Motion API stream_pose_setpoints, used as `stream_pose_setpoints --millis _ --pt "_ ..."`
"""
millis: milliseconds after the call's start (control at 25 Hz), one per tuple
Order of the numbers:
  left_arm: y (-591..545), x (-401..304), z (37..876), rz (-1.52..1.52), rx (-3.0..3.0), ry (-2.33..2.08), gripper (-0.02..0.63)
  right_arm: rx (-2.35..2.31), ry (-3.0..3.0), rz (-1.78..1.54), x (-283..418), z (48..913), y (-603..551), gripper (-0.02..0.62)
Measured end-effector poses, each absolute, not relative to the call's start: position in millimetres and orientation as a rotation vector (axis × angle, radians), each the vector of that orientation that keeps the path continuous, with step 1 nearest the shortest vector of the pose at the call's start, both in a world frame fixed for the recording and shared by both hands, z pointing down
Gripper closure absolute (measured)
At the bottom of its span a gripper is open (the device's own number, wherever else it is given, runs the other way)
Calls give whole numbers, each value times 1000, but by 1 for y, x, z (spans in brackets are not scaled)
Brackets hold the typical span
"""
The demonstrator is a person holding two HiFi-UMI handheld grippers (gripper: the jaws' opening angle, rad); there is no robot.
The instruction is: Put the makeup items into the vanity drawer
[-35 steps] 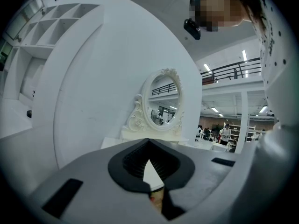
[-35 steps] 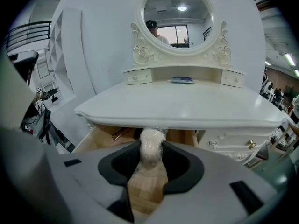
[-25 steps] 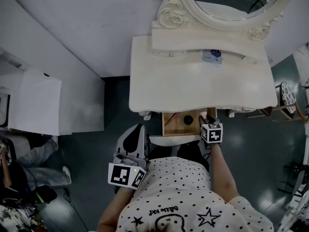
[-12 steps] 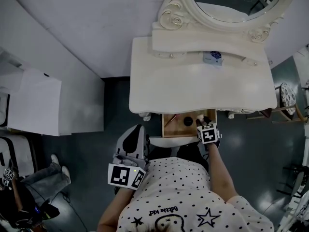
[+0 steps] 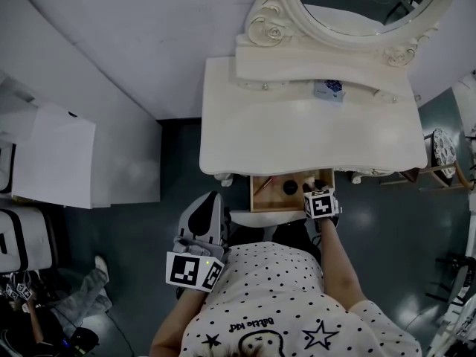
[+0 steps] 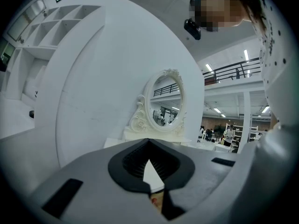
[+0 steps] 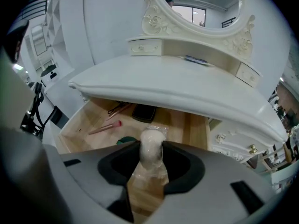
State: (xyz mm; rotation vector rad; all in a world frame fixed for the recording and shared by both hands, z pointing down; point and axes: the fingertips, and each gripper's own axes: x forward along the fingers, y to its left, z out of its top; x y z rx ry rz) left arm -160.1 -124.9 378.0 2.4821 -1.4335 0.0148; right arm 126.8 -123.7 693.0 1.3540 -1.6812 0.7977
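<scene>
Right claw [image 5: 312, 193] is clamping a white sponge in clear wrap [image 7: 151, 146], pads pressing on both its sides. It's hanging over the near right part of the open drawer [image 7: 187, 125], under the tabletop's edge. The sponge's long axis is running along the jaws, rounded end pointing forward and down into the drawer. Bare wood is sitting right under and ahead of it. A pink-tipped brush [image 7: 105, 127] and a black case [image 7: 144, 112] are lying off to the left and back, and something green [image 7: 125, 140] is peeking out just left of the jaws. So I'm reading the next step as lower and let go, no sideways shift. Left claw [image 6: 150, 185] is idling well left of the drawer, jaws together, nothing in them.
</scene>
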Motion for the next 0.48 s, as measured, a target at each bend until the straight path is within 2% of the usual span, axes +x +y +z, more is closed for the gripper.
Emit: stream_pose_setpoints --millis 240,360,480 --pt "-124 -160 377 13 2487 -1431 611 1380 -1668 805 129 693 -125 429" --pt "-122 -161 377 11 2489 -1434 611 1375 -1682 818 127 693 -124 389" --pt "-122 -162 375 -2 2492 -1441 611 1389 -1706 816 126 689 -125 382"
